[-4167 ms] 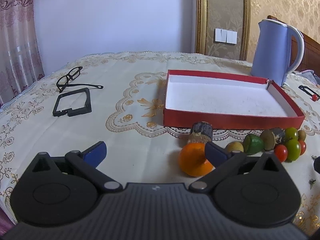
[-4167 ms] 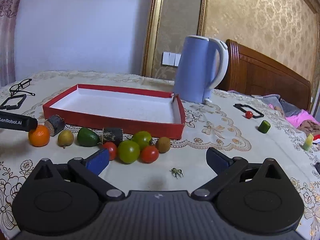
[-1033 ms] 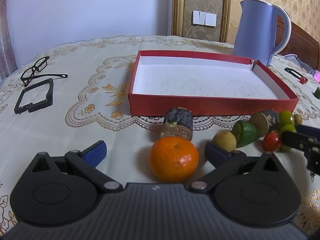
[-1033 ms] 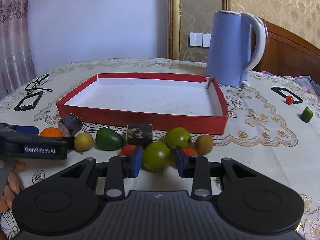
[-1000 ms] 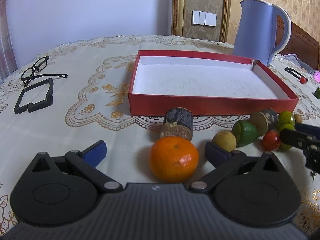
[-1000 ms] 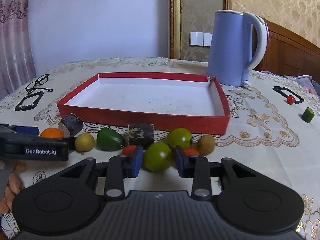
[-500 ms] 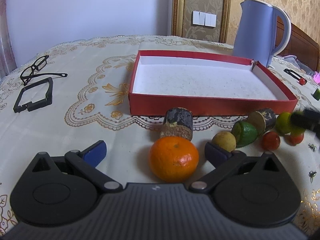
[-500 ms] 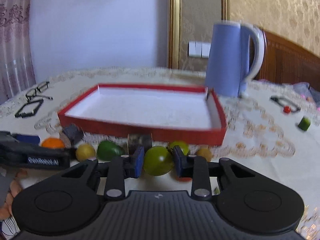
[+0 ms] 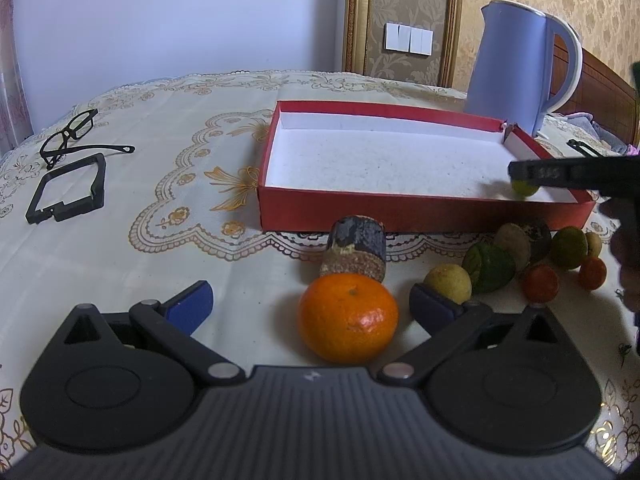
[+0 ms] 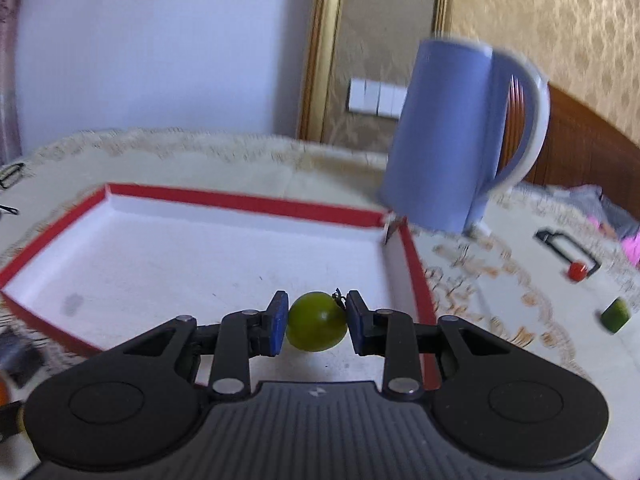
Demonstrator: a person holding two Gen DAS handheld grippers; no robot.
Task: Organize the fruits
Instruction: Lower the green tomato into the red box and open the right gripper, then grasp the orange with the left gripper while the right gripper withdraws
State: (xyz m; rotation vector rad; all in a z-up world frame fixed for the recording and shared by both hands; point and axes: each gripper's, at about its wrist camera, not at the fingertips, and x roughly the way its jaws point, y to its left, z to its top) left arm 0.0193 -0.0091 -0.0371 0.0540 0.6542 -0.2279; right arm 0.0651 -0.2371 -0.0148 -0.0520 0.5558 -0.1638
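Note:
My right gripper (image 10: 316, 326) is shut on a green tomato (image 10: 317, 326) and holds it over the near right part of the red box (image 10: 248, 200) with a white floor. In the left wrist view the right gripper's finger (image 9: 576, 174) and the green tomato (image 9: 525, 189) hang over the red box (image 9: 400, 220) at its right end. My left gripper (image 9: 310, 306) is open on the tablecloth, with an orange (image 9: 347, 317) between its fingers. A row of fruits lies in front of the box: a yellow-green fruit (image 9: 448, 282), a green one (image 9: 489, 267), red tomatoes (image 9: 542, 283).
A blue kettle (image 9: 516, 64) stands behind the box at the right. Glasses (image 9: 70, 132) and a black frame (image 9: 66, 188) lie at the left. A dark cylinder (image 9: 354, 248) stands beyond the orange. A small red tomato (image 10: 577, 271) and a green piece (image 10: 616, 314) lie at the right.
My right gripper closed on the green tomato, lifted it from the row and carried it forward over the red box. My left gripper has stayed open around the orange.

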